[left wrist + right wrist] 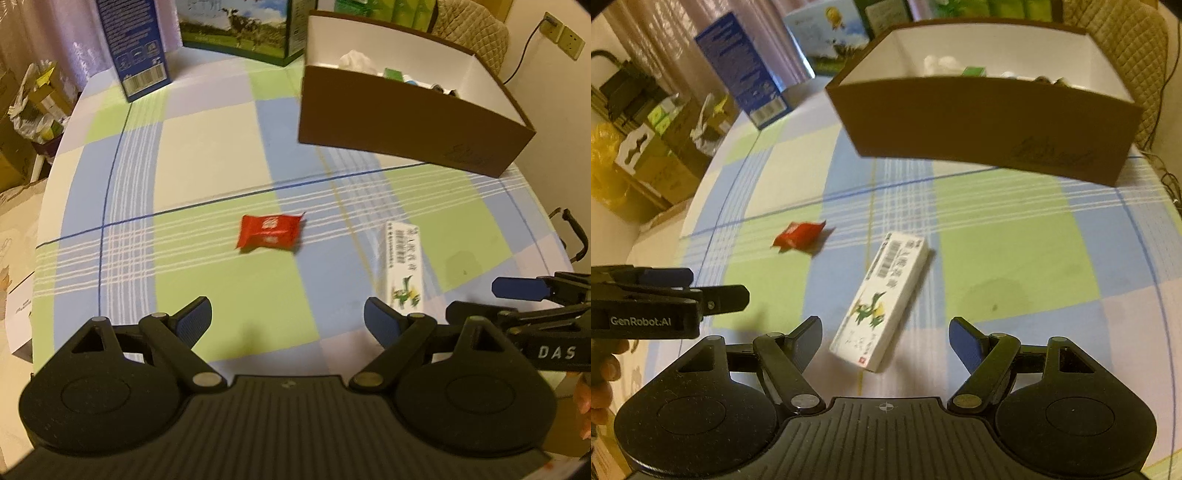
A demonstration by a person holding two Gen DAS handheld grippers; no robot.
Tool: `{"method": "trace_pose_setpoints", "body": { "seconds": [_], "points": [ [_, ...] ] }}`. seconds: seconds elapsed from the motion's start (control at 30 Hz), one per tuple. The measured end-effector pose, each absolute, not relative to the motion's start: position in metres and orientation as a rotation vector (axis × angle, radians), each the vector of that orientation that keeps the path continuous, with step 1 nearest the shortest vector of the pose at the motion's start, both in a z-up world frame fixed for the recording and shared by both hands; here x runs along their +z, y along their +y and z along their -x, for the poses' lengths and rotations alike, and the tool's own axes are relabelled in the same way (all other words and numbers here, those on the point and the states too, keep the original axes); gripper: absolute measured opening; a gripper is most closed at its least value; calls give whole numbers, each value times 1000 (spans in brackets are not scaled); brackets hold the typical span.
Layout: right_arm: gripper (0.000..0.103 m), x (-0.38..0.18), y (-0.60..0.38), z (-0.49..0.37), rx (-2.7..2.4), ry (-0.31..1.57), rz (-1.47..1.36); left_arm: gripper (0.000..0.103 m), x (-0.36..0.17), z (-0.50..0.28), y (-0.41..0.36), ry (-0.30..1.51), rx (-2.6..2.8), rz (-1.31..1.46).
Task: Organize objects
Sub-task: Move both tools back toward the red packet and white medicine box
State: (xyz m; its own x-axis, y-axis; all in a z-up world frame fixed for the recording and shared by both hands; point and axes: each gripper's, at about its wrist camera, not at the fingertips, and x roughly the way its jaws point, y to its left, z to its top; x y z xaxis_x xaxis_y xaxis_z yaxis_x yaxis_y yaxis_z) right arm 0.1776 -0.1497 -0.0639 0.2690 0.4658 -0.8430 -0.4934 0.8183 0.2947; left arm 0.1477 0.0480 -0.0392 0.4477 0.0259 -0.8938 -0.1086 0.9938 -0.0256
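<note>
Both claws empty and spread wide: right gripper (885,338) hovers over the near end of the white carton (881,301), best pinched across its narrow width, the red sachet (270,232) lying left, the brown box (990,122) far.

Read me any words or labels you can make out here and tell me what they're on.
"DAS": side of the right gripper.
"GenRobot.AI": side of the left gripper.
White box: characters and barcode, too blurred.
Red packet, blue carton, brown box: print unreadable.
</note>
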Motion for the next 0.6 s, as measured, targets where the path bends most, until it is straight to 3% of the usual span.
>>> {"method": "trace_pose_setpoints", "body": {
  "seconds": [0.6],
  "points": [
    [73,-117,-95,-179,630,1143,187,87,-67,-149,82,1134,143,89]
  ]
}}
